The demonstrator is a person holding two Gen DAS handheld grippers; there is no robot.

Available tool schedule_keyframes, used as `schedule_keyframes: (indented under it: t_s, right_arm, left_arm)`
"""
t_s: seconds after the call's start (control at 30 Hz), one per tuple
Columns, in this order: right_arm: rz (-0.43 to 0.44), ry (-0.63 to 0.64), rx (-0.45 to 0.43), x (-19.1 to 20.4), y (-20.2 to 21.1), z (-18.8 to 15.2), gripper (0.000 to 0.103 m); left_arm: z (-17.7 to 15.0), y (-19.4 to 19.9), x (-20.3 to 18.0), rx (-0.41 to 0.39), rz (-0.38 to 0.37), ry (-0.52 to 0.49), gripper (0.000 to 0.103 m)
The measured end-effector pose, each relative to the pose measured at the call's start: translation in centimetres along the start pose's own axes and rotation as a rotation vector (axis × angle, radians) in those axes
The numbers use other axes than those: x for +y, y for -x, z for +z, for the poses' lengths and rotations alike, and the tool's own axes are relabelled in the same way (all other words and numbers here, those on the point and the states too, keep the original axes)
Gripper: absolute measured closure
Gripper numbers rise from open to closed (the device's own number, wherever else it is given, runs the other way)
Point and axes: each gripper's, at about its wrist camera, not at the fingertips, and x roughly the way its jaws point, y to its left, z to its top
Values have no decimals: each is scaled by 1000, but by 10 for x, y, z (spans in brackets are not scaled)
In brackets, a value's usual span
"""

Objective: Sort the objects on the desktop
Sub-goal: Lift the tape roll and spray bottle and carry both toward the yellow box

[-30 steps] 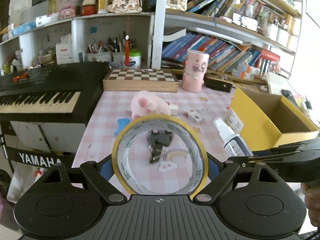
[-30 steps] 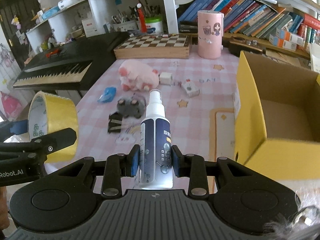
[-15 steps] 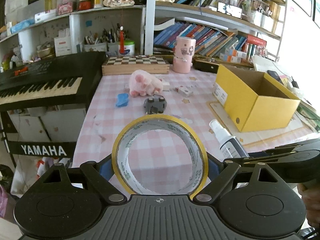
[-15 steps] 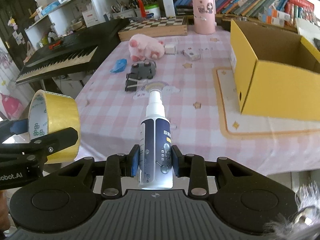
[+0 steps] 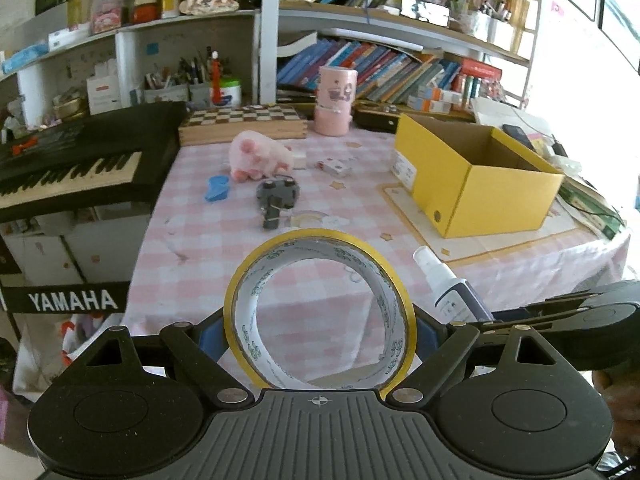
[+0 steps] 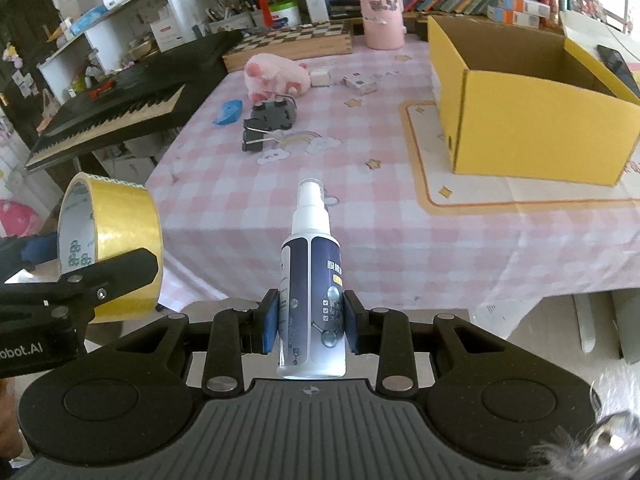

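The tabletop [image 6: 248,192], under pink checked cloth, carries a yellow box [image 6: 532,128], pink plush [image 6: 276,76], toy car [image 6: 274,114], black clip [image 6: 254,142], blue piece [image 6: 228,112], chessboard [image 6: 292,42] and pink canister [image 6: 382,12].

The pink checked tablecloth [image 5: 224,264] and open yellow cardboard box [image 6: 532,120] are viewed from off the table's near edge by both wrist cameras.

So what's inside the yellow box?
Only bare brown cardboard walls show inside the yellow box, seen from the right wrist camera. Its front wall hides the floor, so anything lying at the bottom cannot be seen.
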Motion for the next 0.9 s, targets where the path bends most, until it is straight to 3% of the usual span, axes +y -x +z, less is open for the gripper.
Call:
schedule_keyframes:
  t_s: [0.9]
  right_arm:
    - [-185,-230,-67,-77,50,-38,73]
  left_arm:
    - [10,-30,-90,29,-250,-235,14]
